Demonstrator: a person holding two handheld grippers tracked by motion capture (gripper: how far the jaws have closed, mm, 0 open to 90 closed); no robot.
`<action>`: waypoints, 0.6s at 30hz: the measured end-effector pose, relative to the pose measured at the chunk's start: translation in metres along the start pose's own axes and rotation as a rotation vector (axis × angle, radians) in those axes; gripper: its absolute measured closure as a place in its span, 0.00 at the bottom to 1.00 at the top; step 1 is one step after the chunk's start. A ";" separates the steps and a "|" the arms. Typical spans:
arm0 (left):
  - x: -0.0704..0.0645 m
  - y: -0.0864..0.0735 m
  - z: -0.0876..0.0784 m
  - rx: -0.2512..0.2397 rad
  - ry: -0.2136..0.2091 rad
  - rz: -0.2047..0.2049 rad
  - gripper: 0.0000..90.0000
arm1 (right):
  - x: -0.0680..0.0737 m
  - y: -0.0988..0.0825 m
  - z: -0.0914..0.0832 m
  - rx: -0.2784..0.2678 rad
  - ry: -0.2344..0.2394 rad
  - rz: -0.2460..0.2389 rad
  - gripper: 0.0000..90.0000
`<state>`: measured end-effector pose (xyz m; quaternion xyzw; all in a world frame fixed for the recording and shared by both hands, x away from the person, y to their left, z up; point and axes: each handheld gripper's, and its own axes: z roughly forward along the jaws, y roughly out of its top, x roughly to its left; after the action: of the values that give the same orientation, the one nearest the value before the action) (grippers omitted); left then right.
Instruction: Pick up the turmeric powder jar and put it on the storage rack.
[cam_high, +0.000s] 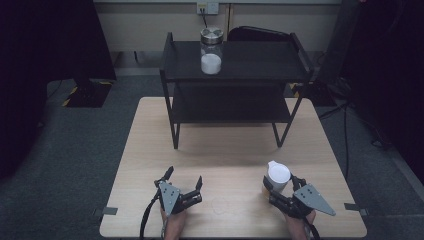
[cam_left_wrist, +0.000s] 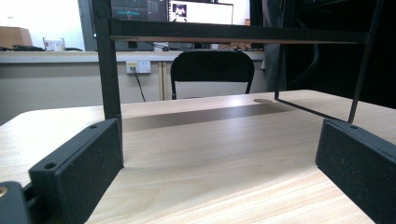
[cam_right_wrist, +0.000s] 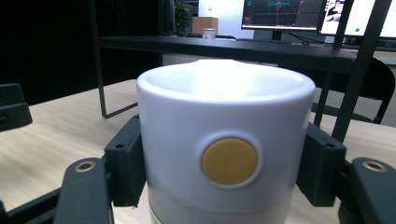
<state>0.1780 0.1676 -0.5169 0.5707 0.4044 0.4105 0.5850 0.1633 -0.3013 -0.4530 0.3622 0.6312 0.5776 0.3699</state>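
Note:
A white cup-like container (cam_high: 278, 176) with a yellow round spot on its side (cam_right_wrist: 229, 161) stands upright between the jaws of my right gripper (cam_high: 281, 189), which is shut on it near the table's front right. Both pads press its sides in the right gripper view, where the right gripper (cam_right_wrist: 224, 170) grips the container. My left gripper (cam_high: 185, 180) rests at the front left of the table with its jaws spread wide and nothing between them; its fingers (cam_left_wrist: 88, 163) frame bare wood. A glass jar (cam_high: 211, 51) with a metal lid and white powder stands on the top of the black shelf (cam_high: 250, 67).
The black two-tier shelf's legs (cam_high: 175, 132) stand at the far half of the light wooden table (cam_high: 145, 150). A black chair (cam_left_wrist: 212, 70) sits behind the table. Dark equipment stands on the floor at both sides.

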 end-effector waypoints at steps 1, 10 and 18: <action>0.000 0.000 0.000 0.000 0.000 0.000 0.00 | -0.001 0.002 0.000 0.000 0.003 -0.002 0.34; 0.000 0.000 0.000 0.000 0.000 0.000 0.00 | -0.008 0.019 -0.001 -0.013 0.030 -0.004 0.34; 0.000 0.000 0.000 0.000 0.000 0.000 0.00 | -0.012 0.037 0.001 -0.005 0.055 -0.022 0.34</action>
<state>0.1780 0.1676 -0.5169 0.5708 0.4044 0.4106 0.5848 0.1710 -0.3087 -0.4157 0.3383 0.6437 0.5848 0.3594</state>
